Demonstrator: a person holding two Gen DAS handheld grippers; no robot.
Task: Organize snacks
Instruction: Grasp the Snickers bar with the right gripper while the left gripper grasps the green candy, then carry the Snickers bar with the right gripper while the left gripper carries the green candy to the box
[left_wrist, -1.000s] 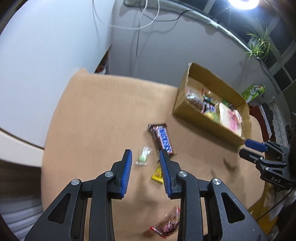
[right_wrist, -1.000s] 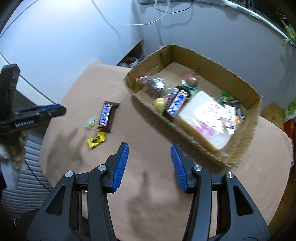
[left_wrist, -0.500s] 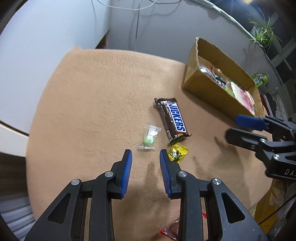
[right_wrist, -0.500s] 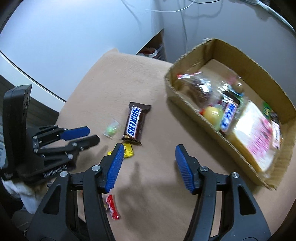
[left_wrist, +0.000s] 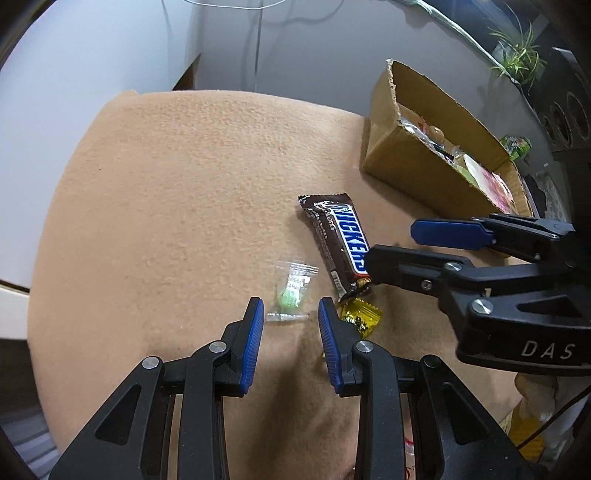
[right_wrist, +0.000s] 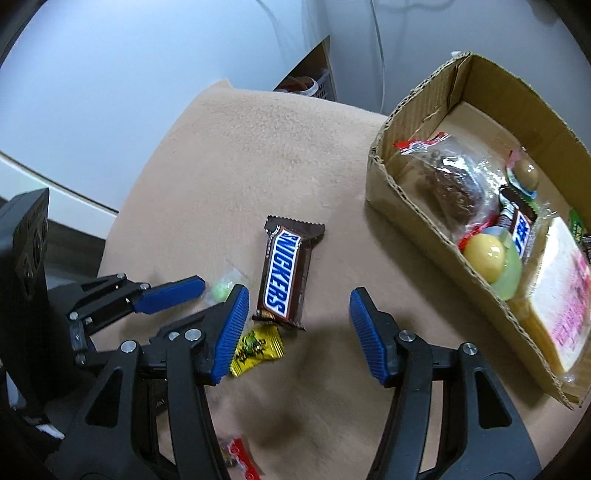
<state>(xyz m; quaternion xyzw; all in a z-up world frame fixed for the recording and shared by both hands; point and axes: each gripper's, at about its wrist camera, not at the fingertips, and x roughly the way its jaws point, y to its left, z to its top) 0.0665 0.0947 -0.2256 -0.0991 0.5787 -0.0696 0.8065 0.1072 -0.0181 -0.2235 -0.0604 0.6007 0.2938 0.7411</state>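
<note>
A brown Snickers bar (left_wrist: 341, 240) lies on the tan blanket (left_wrist: 184, 184), with a small clear bag holding a green candy (left_wrist: 291, 291) to its left and a yellow wrapped candy (left_wrist: 364, 317) at its near end. My left gripper (left_wrist: 290, 306) points down just short of the green candy, jaws narrowly open with nothing between them. My right gripper (right_wrist: 298, 295) hangs open over the near end of the Snickers bar (right_wrist: 286, 273), touching nothing. It reaches in from the right as the right gripper (left_wrist: 393, 243) in the left wrist view.
An open cardboard box (right_wrist: 406, 206) at the right holds several snacks: a wrapped brown bun, another Snickers, a yellow ball, a pink-printed packet. A red-wrapped candy (right_wrist: 236, 454) lies near the blanket's front. The left gripper (right_wrist: 207, 299) sits close beside my right fingers. Grey walls lie behind.
Both grippers have come down toward the blanket. The right one moved left from the box to above the Snickers bar and its jaws widened. The left one closed in on the green candy.
</note>
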